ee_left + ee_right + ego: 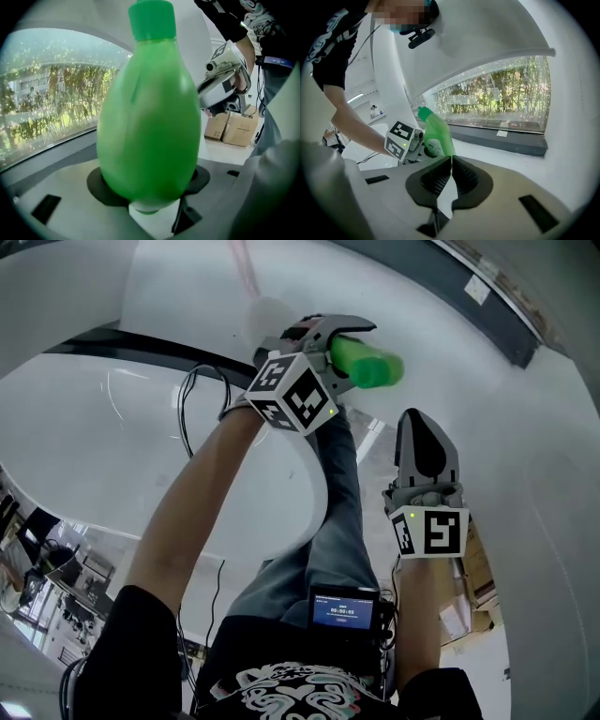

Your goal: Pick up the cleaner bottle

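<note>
The left claw (pixel 345 352) is shut tight on the green bottle (pixel 375 368). In the head view it sits near 12 o'clock. The bottle lies on its side there, and its free end sticks out toward 3 o'clock. One jaw is above the bottle and one is below it. The claw's cube (pixel 292 395) with black and white squares is at 7 o'clock from the bottle.

In the left gripper view the bottle (pixel 150 126) fills the middle. Its fat part sits between the two dark pads (pixel 99 187), and both pads press on its sides. The green cap (pixel 152 18) points to 12 o'clock. A window (pixel 47 103) with trees behind it is at 9 o'clock. Some brown boxes (pixel 232 129) sit on the floor at 3 o'clock.

The right claw (pixel 419 423) is at 4 o'clock from the left one in the head view, near it but not touching. Its tip points to 12 o'clock. In the right gripper view its jaws (pixel 451 176) are together, with only a thin line between them. It holds nothing.

The right gripper view also shows the bottle (pixel 437 133) past the jaws, toward 11 o'clock. It leans a little, with its cap up. The left claw (pixel 417 145) grips it low down. A person's arm (pixel 356 124) comes in from 10 o'clock to that claw. The big window (pixel 497 93) is at 1 o'clock.

A small screen (pixel 344 607) glows on the person's chest, at 6 o'clock in the head view.
</note>
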A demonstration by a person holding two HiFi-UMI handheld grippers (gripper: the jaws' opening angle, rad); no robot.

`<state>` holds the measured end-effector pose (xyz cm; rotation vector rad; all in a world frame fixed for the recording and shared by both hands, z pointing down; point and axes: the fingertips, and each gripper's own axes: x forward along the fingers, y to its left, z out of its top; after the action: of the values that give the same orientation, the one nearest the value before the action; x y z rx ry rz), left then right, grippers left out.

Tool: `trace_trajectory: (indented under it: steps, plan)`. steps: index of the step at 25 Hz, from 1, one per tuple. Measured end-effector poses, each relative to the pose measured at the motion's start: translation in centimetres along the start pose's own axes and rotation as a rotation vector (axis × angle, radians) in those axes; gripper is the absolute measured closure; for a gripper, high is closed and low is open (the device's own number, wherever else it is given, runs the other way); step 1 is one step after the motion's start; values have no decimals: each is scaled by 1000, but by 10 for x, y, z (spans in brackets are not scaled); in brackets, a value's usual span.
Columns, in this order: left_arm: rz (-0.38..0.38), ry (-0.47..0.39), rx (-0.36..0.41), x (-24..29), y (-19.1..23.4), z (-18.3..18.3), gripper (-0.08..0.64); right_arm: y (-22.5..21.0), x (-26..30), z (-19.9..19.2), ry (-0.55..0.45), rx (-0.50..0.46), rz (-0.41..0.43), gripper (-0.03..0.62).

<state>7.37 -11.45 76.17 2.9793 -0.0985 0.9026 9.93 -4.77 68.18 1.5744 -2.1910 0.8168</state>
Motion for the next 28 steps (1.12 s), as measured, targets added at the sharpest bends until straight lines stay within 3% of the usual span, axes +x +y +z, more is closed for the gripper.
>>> trace_trajectory:
  steps: [3, 8, 12, 28]
  plan:
    - [-19, 57, -30, 2, 1, -18, 290, -1, -1, -1, -1, 20, -6, 565]
    - [1, 174, 10, 12, 1, -40, 296, 4, 0, -4, 6, 23, 6, 565]
    - [-24, 170, -3, 18, -2, -38, 333, 4, 2, -4, 7, 23, 6, 565]
    - [-27, 142, -33, 17, -6, -35, 347, -13, -4, -8, 4, 21, -25, 565]
